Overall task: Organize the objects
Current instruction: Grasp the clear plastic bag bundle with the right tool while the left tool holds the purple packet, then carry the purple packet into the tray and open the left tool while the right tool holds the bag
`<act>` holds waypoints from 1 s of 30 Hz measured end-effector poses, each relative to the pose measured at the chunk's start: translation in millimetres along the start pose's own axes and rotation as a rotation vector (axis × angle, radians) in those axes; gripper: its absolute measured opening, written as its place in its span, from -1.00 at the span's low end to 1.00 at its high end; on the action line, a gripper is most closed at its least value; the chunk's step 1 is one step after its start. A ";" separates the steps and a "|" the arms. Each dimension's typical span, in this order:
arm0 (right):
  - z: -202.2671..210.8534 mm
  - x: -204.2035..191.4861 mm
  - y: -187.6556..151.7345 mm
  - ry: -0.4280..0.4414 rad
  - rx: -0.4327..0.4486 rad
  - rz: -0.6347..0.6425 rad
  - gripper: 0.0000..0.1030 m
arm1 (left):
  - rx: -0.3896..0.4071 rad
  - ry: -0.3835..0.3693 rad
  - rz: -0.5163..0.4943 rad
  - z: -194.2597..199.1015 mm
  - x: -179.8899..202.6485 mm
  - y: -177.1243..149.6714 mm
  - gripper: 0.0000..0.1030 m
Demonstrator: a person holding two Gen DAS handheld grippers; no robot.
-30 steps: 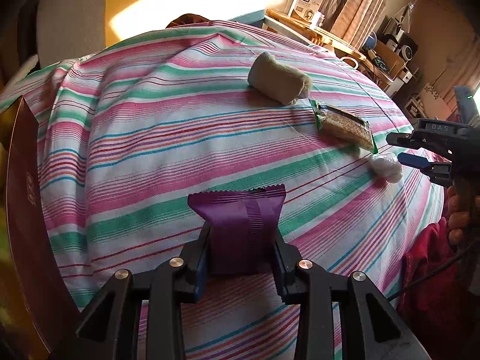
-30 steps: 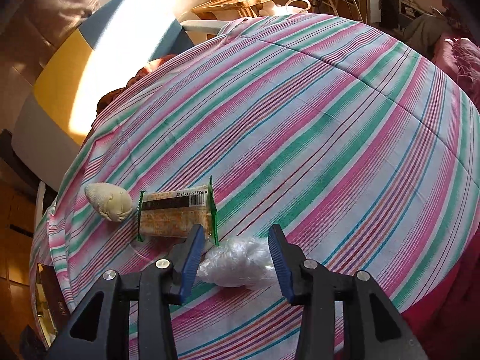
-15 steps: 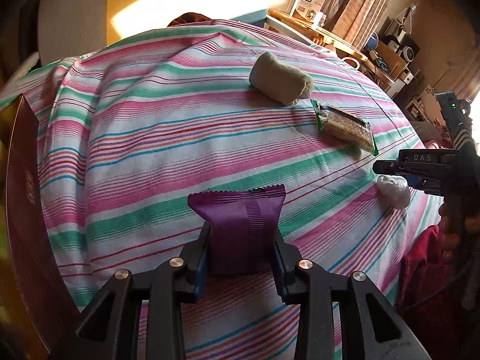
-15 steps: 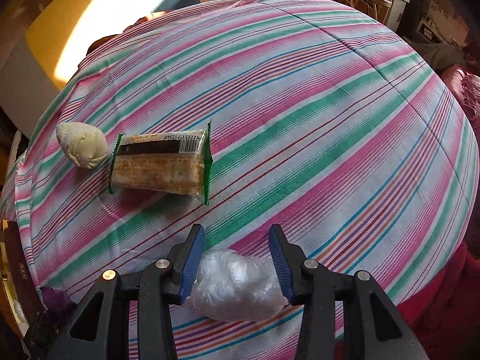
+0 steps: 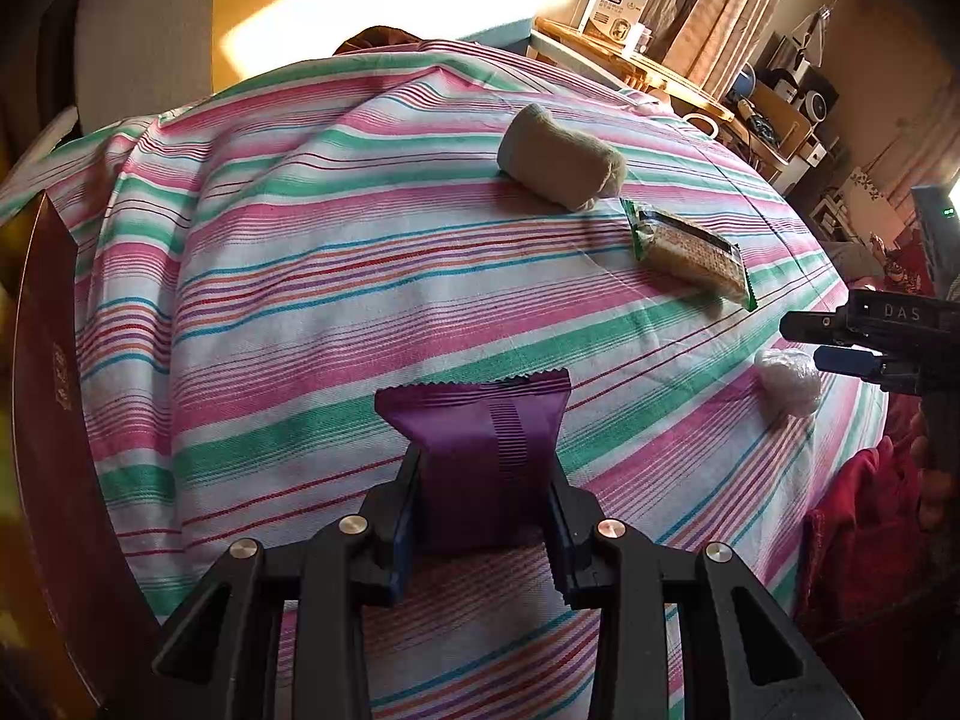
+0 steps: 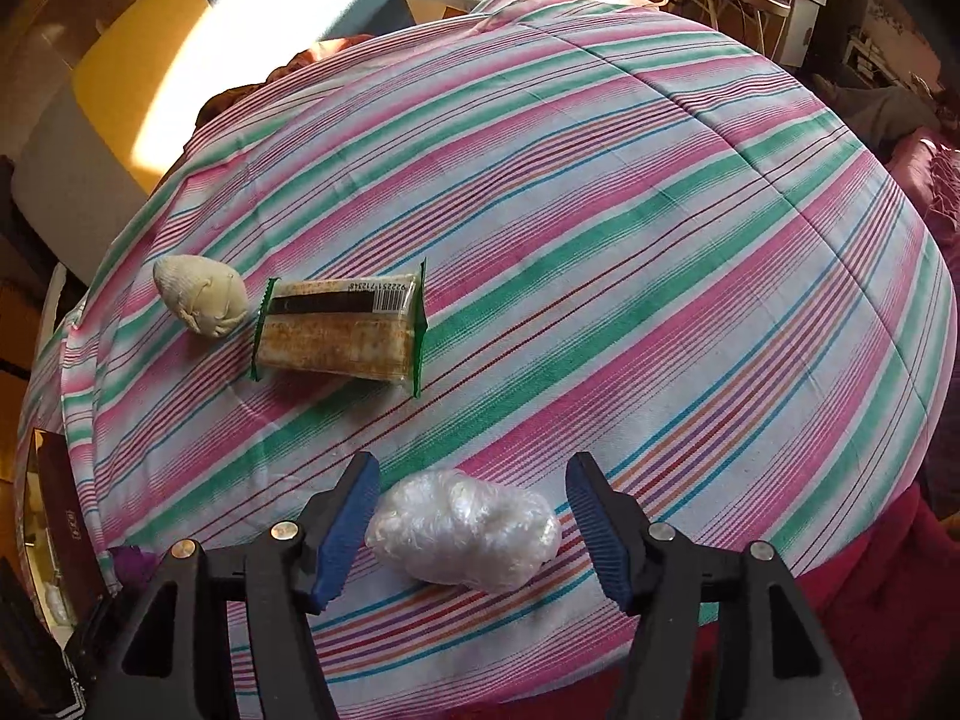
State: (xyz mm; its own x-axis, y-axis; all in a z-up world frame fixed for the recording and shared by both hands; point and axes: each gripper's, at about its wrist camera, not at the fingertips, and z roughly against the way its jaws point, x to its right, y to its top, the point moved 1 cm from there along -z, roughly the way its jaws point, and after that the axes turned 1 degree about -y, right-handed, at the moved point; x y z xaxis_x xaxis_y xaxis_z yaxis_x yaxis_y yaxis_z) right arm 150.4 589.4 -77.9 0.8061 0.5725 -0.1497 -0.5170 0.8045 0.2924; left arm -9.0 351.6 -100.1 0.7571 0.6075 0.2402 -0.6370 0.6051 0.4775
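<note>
Your left gripper [image 5: 480,516] is clamped on the purple snack pouch [image 5: 480,426], jaws squeezing its lower half, top crimp sticking up free above the striped cloth [image 5: 300,276]. Your right gripper [image 6: 474,528] has jaws wide apart, straddling the crinkly clear plastic wad [image 6: 465,531]; neither pad touches it and the wad sits on the cloth.

Landmark is the green-edged cracker pack [image 6: 339,330]. The beige sock roll [image 6: 201,294] sits just beside its left end, maybe touching, can't tell. The wad is nearer you than the pack and a bit to its right, apart from it. From the left wrist view the pouch is well apart from the pack [image 5: 690,249], on the near-left side, with the sock roll [image 5: 561,165] just beyond the pack's far end. A dark red box [image 5: 42,360] stands at the cloth's left edge, far from the pack.

Risks, as a judgement:
- The wad looks light and springy; if you close off-centre it could squirt out sideways, or roll toward the near cloth edge and off
- It may compress a lot, so a shallow pinch could catch only loose film and drop it on the lift
- The pouch is held low, so a fast swing could fold it or let it slip
- Pads dragging the cloth could bunch it and shift the pack and the sock roll
</note>
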 end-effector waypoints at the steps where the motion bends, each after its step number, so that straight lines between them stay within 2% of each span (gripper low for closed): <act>1: -2.7 -2.2 -3.8 -0.008 -0.010 0.012 0.31 | 0.000 -0.002 0.000 0.1 -0.1 -0.2 -0.28; 5: -15.2 -11.7 -11.3 -0.021 -0.068 0.070 0.27 | -0.001 -0.006 -0.002 0.0 -0.5 -0.1 -0.29; 8: -19.6 -16.9 -15.0 -0.071 -0.074 0.112 -0.07 | 0.001 -0.005 -0.004 -0.1 -0.6 -0.3 -0.29; 13: -16.6 -19.7 -17.1 -0.078 -0.044 0.134 -0.27 | 0.011 0.005 -0.016 -0.2 1.3 -0.9 -0.29; 16: -13.6 -18.9 -16.9 -0.071 -0.021 0.135 -0.29 | 0.018 -0.009 -0.006 1.8 -0.7 -1.0 -0.33; 22: 10.1 -33.4 -19.0 0.035 0.089 0.198 -0.29 | 0.043 0.004 0.021 16.3 -9.3 -6.2 -0.35; 25: 11.6 -61.3 -13.7 0.080 0.132 0.261 -0.29 | 0.082 0.023 0.025 36.7 -12.6 -9.8 -0.35; 30: 7.8 -83.3 -15.3 0.108 0.144 0.345 -0.29 | 0.176 0.071 0.043 83.9 -21.4 -13.6 -0.34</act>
State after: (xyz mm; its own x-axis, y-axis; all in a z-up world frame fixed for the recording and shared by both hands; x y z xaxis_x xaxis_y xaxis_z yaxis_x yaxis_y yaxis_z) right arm 93.4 528.2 -62.5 0.5535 0.8248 -0.1153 -0.7002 0.5358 0.4717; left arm -4.4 287.2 -40.8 0.7134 0.6697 0.2065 -0.6290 0.4818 0.6101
